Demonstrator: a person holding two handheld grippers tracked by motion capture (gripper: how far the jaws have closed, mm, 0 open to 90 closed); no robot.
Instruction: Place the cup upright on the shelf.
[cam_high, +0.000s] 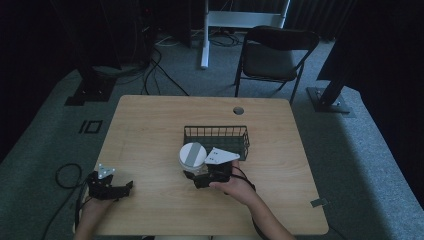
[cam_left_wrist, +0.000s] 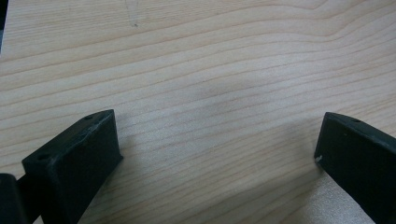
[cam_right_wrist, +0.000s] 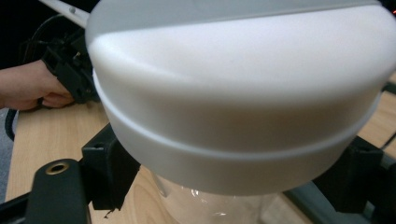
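Observation:
A clear jar with a wide white lid (cam_high: 192, 155) is held just in front of the near left corner of a black wire basket (cam_high: 216, 128). My right gripper (cam_high: 196, 176) is shut on the jar below its lid. In the right gripper view the white lid (cam_right_wrist: 233, 84) looms close, the clear body (cam_right_wrist: 215, 205) beneath it, and a black jaw presses on each side of my right gripper (cam_right_wrist: 229, 177). My left gripper (cam_high: 124, 191) rests at the table's near left, open. Bare wood lies between the spread jaws of my left gripper (cam_left_wrist: 217, 130).
The wooden table (cam_high: 150, 130) has a round cable hole (cam_high: 238, 110) near its far edge. A black folding chair (cam_high: 275, 55) stands beyond the table. Cables lie on the grey floor at the left (cam_high: 67, 175). The other hand (cam_right_wrist: 28, 86) appears far off in the right gripper view.

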